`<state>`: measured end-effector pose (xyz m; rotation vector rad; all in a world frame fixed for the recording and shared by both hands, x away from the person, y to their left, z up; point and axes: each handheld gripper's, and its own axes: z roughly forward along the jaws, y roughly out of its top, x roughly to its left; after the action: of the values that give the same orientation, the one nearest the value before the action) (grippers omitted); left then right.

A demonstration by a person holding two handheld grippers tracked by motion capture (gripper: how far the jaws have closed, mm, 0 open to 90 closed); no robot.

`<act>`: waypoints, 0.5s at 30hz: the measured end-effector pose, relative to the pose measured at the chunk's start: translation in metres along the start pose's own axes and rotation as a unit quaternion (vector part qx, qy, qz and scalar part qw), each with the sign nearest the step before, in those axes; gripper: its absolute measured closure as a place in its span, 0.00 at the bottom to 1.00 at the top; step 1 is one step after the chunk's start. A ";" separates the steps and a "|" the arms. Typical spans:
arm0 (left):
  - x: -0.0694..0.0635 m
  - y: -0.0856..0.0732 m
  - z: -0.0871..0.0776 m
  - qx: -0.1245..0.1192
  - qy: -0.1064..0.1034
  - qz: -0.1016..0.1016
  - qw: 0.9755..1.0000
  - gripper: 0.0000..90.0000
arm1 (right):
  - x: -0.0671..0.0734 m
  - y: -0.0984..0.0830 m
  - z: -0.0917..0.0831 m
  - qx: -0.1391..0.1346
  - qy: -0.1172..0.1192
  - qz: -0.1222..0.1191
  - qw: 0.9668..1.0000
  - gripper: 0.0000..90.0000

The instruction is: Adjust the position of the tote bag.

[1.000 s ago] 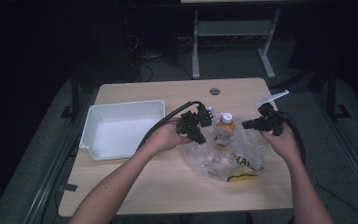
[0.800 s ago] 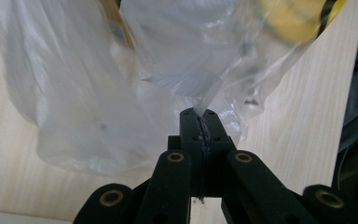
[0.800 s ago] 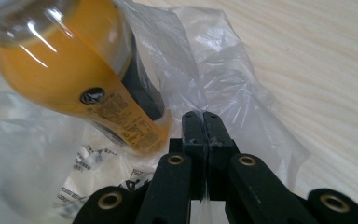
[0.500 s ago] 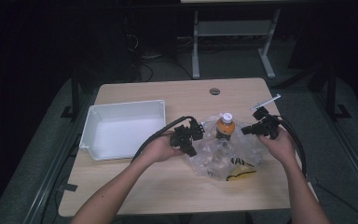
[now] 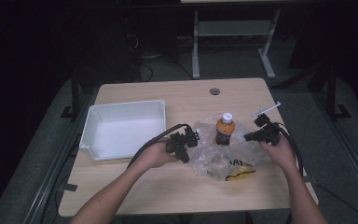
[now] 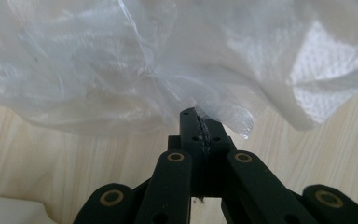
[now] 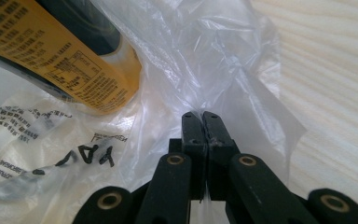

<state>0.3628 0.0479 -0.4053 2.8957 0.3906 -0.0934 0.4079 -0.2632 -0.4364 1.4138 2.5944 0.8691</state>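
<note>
Table (image 5: pixel 177 98) was still mid-job: both grippers, left (image 5: pixel 189 138) and right (image 5: pixel 251 136), pinched the bag (image 5: pixel 214 161) around the bottle (image 5: pixel 224 129), tray (image 5: pixel 121 107) left of it empty.

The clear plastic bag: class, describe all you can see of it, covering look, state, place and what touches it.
The clear plastic bag is thin, see-through and crinkled, with black print on one side. It lies slumped on the wooden table, right of the white tray. A bottle with an orange label and white cap stands upright in it, and something yellow shows at its near edge. The left gripper and the right gripper each pinch a fold of its film from opposite sides.
</note>
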 end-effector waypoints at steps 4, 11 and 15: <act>0.000 -0.005 0.003 -0.001 -0.001 -0.004 1.000 1.00 | -0.005 -0.007 0.004 -0.001 0.001 0.008 1.000 0.97; 0.002 -0.011 0.006 -0.008 -0.002 -0.013 1.000 1.00 | -0.008 -0.014 0.012 0.001 0.013 0.022 1.000 0.97; 0.005 -0.014 0.009 -0.006 -0.002 -0.019 1.000 1.00 | -0.010 -0.015 0.013 -0.001 0.015 0.023 1.000 0.97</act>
<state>0.3634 0.0600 -0.4172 2.8769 0.4434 -0.1029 0.4059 -0.2716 -0.4568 1.4770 2.5915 0.9054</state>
